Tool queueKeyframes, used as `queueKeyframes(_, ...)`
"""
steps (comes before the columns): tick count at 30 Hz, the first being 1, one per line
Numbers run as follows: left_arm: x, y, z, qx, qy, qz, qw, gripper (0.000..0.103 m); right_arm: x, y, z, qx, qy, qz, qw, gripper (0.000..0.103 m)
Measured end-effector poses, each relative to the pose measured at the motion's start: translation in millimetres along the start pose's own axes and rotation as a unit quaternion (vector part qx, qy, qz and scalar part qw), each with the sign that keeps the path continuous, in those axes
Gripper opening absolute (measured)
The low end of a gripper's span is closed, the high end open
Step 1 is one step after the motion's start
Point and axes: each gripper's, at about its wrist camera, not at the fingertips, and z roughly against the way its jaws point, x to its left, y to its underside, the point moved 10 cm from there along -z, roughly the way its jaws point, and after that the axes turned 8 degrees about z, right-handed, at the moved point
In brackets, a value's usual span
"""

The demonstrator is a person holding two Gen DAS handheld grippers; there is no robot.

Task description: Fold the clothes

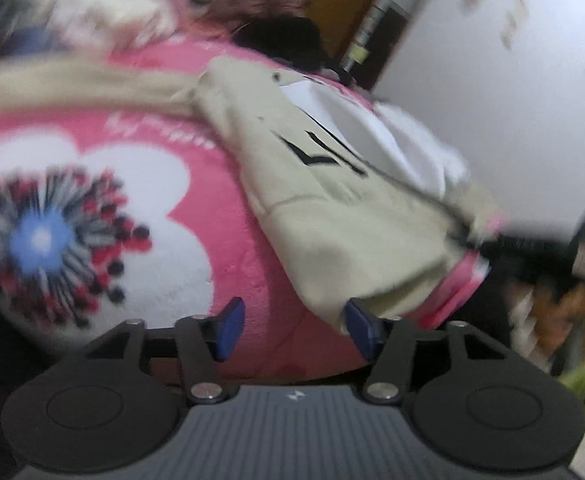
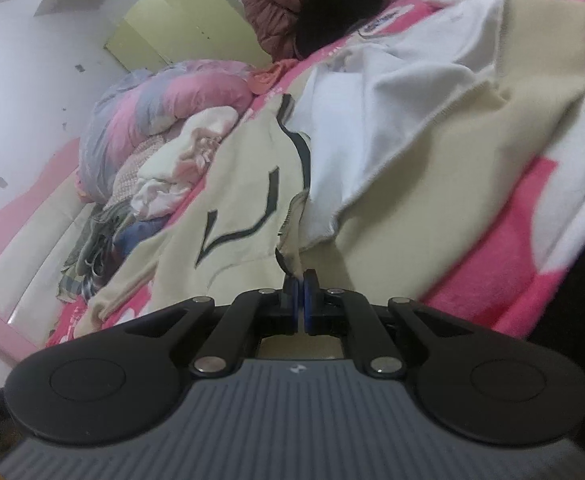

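Observation:
A cream sweatshirt [image 1: 332, 208] with black lettering and a white lining lies spread on a pink bedspread [image 1: 232, 248] printed with a large white flower. My left gripper [image 1: 297, 330] is open just above the bedspread. Its right fingertip [image 1: 362, 326] is at the sweatshirt's near corner, and no cloth lies between the pads. In the right wrist view the same sweatshirt [image 2: 244, 184] stretches away over the bedspread [image 2: 512, 248]. My right gripper [image 2: 302, 286] is shut on the sweatshirt's near edge, and the fabric rises in a fold from the pads.
A heap of clothes and a pink-grey duvet [image 2: 164, 120] lies at the left by the padded headboard [image 2: 32, 232]. A person in a mauve puffer jacket [image 2: 268, 4] leans on the far side of the bed. A white wall [image 1: 492, 80] stands behind.

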Motion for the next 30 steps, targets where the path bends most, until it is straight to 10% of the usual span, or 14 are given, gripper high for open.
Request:
queueKeyframes(7,18,-24,-31,0.018,0.073,0.144,0.9868,0.062,-10,7,3,0.006,0.016,-0.007,1.000,0.001)
queueKeyframes(13,13,-19,-54,0.035,0.040,0.129,0.9902,0.057,-12,9,2,0.011,0.021,-0.006,1.000,0.001)
queueKeyframes(17,16,-16,-60,0.034,0.021,0.140,0.9893,0.016,-14,10,1,0.014,0.025,-0.005,1.000,0.001)
queueKeyframes(20,16,-14,-59,0.033,0.018,0.153,0.9874,0.006,-14,10,2,0.015,0.024,-0.003,1.000,0.001)
queueKeyframes(30,8,-2,-34,0.058,-0.002,0.174,0.9830,0.004,-18,11,5,0.015,0.023,-0.007,1.000,0.001)
